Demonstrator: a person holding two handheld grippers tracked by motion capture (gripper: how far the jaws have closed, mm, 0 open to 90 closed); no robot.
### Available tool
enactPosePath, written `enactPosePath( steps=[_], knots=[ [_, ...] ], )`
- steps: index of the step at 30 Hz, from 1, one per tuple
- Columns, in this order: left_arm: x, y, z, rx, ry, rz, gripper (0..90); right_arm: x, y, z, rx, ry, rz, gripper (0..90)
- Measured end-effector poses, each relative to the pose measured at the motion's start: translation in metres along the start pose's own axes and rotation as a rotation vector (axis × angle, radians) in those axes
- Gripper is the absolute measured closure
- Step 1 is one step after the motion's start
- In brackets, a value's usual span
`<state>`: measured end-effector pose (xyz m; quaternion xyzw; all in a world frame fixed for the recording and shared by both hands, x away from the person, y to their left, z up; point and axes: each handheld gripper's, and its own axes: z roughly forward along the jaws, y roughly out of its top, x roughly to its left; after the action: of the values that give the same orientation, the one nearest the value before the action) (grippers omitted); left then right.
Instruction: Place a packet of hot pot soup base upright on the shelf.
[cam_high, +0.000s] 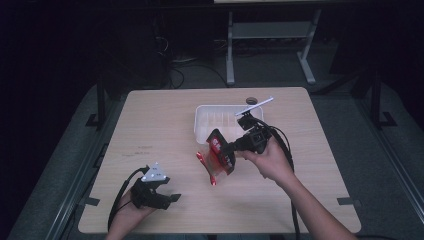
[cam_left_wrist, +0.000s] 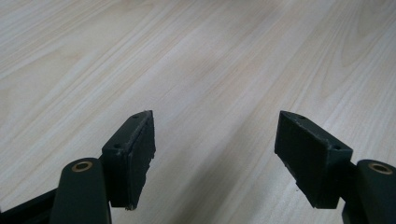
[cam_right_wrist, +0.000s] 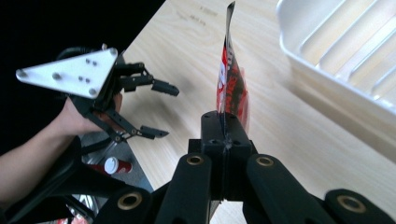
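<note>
Near the person, the left gripper (cam_high: 161, 196) rests with jaws wide apart and empty. The right gripper (cam_right_wrist: 224, 122) pinches a red packet (cam_high: 220, 155) above the table (cam_high: 150, 120); probably keep this grip firm and carry it level toward the white tray (cam_high: 201, 120) beyond.

Worktop (cam_high: 165, 130): pale wood grain, rounded corners, standing on grey floor (cam_high: 360, 135). White ribbed tray (cam_high: 202, 120) sits on it right of centre, toward the far edge. Small dark round object (cam_high: 251, 100) rests just behind the tray, near the far edge; too small to identify. Faint printed marks (cam_high: 134, 151) on the surface at my left. Under my left hand, bare wood (cam_left_wrist: 196, 60).
</note>
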<state>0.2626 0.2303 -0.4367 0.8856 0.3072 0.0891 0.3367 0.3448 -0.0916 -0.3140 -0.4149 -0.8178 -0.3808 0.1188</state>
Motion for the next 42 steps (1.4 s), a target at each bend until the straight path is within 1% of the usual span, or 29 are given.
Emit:
enactPosePath(
  steps=[1, 2, 3, 6, 7, 8, 11, 13, 14, 15, 16, 17, 18, 19, 20, 22, 31, 33, 36, 38, 39, 40, 41, 42],
  knots=[
    [0.0, 0.0, 0.0, 0.001, 0.001, 0.001, 28.4, 0.0, 0.002, -0.002, -0.002, -0.002, 0.008, 89.7],
    [0.0, 0.0, 0.0, -0.001, 0.001, -0.002, 28.4, -0.001, 0.007, -0.005, -0.007, -0.014, 0.017, 89.6],
    [0.0, 0.0, 0.0, -0.001, 0.001, -0.002, 28.4, -0.001, 0.007, -0.005, -0.007, -0.014, 0.017, 89.6],
    [0.001, -0.001, 0.0, -0.002, 0.0, -0.003, 28.3, -0.002, 0.017, -0.01, -0.02, -0.044, 0.032, 89.6],
    [0.001, -0.001, 0.0, -0.002, 0.0, -0.003, 28.1, -0.002, 0.017, -0.01, -0.02, -0.044, 0.032, 89.6],
    [0.002, -0.001, 0.0, 0.001, 0.0, -0.004, 28.1, -0.004, 0.022, -0.011, -0.025, -0.053, 0.041, 89.6],
    [0.003, -0.002, -0.001, 0.001, 0.004, -0.008, 27.9, -0.007, 0.028, -0.012, -0.035, -0.055, 0.062, 89.6],
    [0.003, -0.002, -0.002, -0.001, 0.007, -0.006, 27.9, -0.008, 0.031, -0.012, -0.039, -0.059, 0.064, 89.6],
    [0.004, -0.002, -0.002, -0.002, 0.007, -0.008, 27.8, -0.01, 0.037, -0.013, -0.045, -0.071, 0.074, 89.6],
    [0.004, -0.002, -0.002, -0.002, 0.007, -0.008, 27.7, -0.01, 0.037, -0.013, -0.045, -0.071, 0.074, 89.6],
    [0.005, -0.003, -0.002, 0.001, 0.007, -0.005, 27.5, -0.011, 0.041, -0.014, -0.051, -0.08, 0.08, 89.6],
    [0.005, -0.003, -0.002, 0.001, 0.007, -0.005, 27.1, -0.011, 0.041, -0.014, -0.051, -0.08, 0.08, 89.6],
    [0.006, -0.004, -0.002, -0.001, 0.006, -0.011, 26.6, -0.012, 0.046, -0.014, -0.063, -0.087, 0.093, 89.6],
    [0.006, -0.004, -0.002, -0.001, 0.006, -0.011, 26.2, -0.012, 0.046, -0.014, -0.063, -0.087, 0.093, 89.6],
    [0.007, -0.004, -0.003, -0.007, 0.007, -0.016, 26.1, -0.013, 0.051, -0.015, -0.07, -0.098, 0.098, 89.6],
    [0.007, -0.004, -0.003, -0.011, 0.006, -0.019, 26.0, -0.013, 0.053, -0.015, -0.072, -0.096, 0.103, 89.6],
    [0.008, -0.005, -0.004, -0.01, 0.011, -0.012, 25.8, -0.021, 0.074, -0.012, -0.093, -0.125, 0.14, 89.6],
    [0.009, -0.005, -0.004, -0.012, 0.012, -0.015, 25.8, -0.024, 0.082, -0.009, -0.095, -0.141, 0.139, 89.6],
    [0.009, -0.005, -0.005, -0.017, 0.014, -0.015, 25.8, -0.03, 0.089, -0.004, -0.103, -0.16, 0.167, 89.6],
    [0.009, -0.005, -0.005, -0.015, 0.013, -0.015, 25.8, -0.032, 0.091, -0.002, -0.107, -0.168, 0.173, 89.6],
    [0.009, -0.005, -0.005, -0.015, 0.013, -0.016, 25.8, -0.034, 0.093, -0.001, -0.113, -0.177, 0.178, 89.6],
    [0.008, -0.005, -0.003, -0.008, 0.016, -0.01, 25.8, -0.037, 0.097, 0.001, -0.127, -0.188, 0.197, 89.6],
    [0.008, -0.005, -0.003, -0.008, 0.016, -0.01, 25.8, -0.037, 0.097, 0.001, -0.127, -0.188, 0.197, 89.6],
    [0.008, -0.005, -0.003, -0.005, 0.015, -0.007, 25.8, -0.039, 0.101, 0.003, -0.142, -0.19, 0.207, 89.6]
  ],
)
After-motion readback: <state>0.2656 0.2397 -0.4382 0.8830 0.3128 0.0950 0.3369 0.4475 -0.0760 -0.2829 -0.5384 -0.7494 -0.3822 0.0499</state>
